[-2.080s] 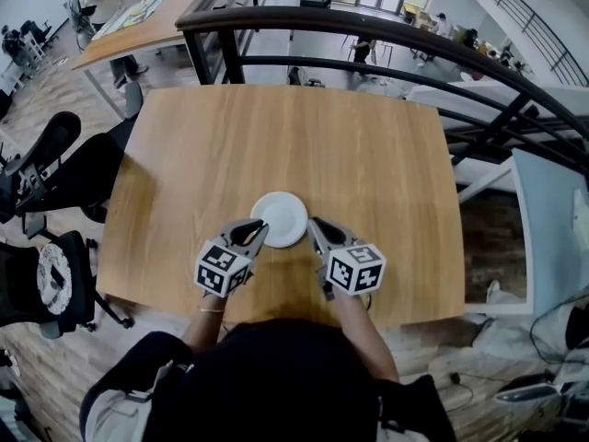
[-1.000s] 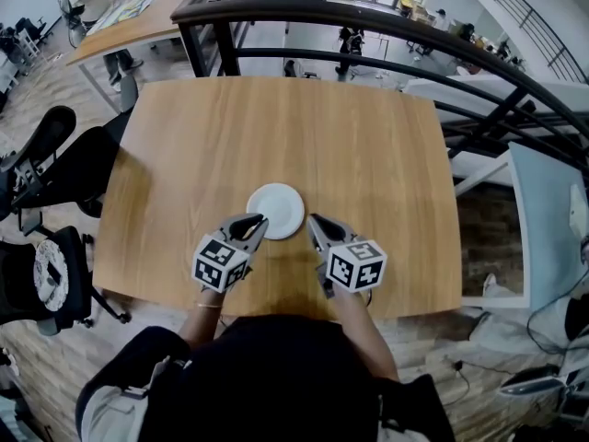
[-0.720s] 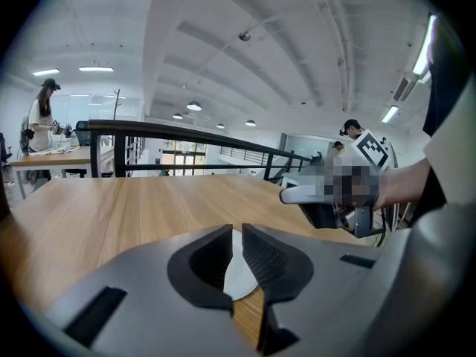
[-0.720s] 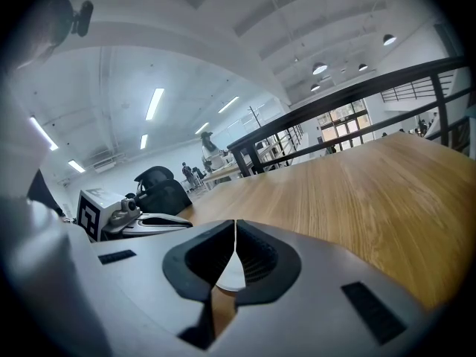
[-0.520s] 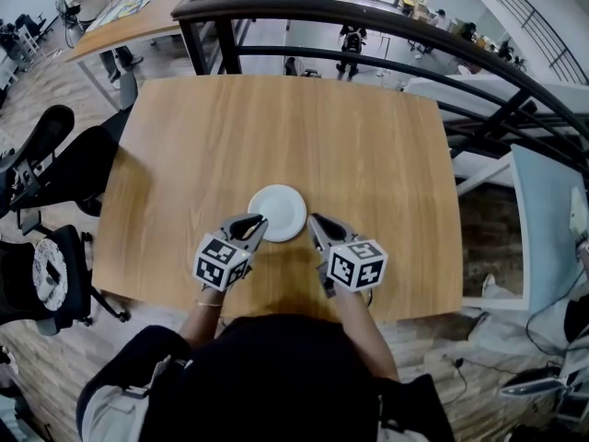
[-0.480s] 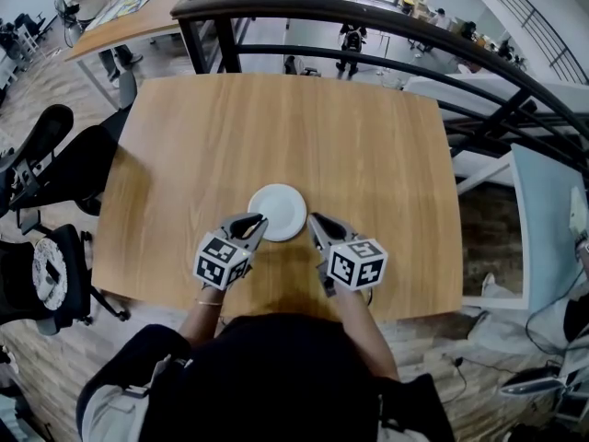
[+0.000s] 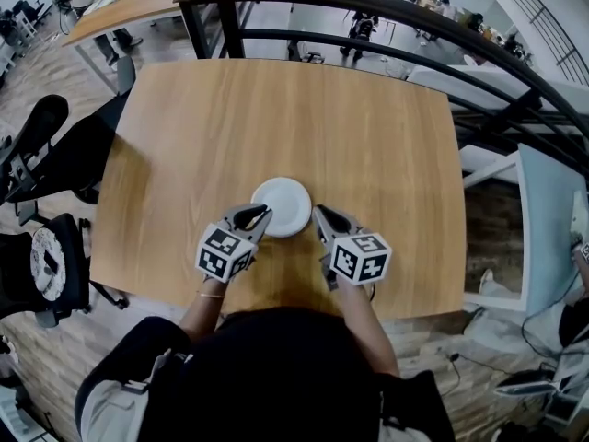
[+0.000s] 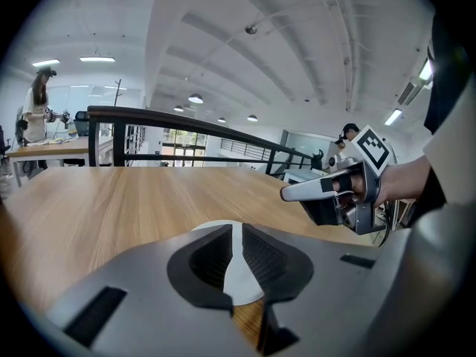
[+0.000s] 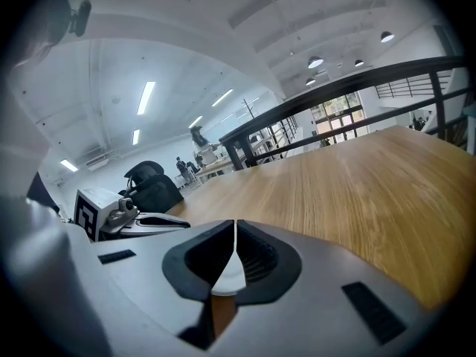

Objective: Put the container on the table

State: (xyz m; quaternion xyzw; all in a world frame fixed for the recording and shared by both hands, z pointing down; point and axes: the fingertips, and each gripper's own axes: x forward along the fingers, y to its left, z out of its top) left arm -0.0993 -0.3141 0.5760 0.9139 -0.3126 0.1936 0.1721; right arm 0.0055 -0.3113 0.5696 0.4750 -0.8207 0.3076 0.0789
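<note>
Pale wood-grain table (image 7: 276, 109) fills the middle of the head view, with a black railing (image 7: 386, 26) beyond its far edge. At 6 o'clock on that top, close to the near edge, is the container (image 7: 283, 203); we cannot tell whether its base touches the wood yet. Our left gripper (image 7: 260, 214) is clamped on its rim at 8 o'clock and our right gripper (image 7: 318, 215) at 4 o'clock. Each pair of jaws is nearly together, with only a thin white edge pinched between the ribbed black pads.

Over the last two seconds little has changed: the same two-sided hold, the same spot on the table, at most a slight sinking. We judge the set-down to be near its end, with letting go the step left.

The container is round, shallow and smooth white, probably light, stiff plastic. The tabletop is flat and matte, with rounded corners.
</note>
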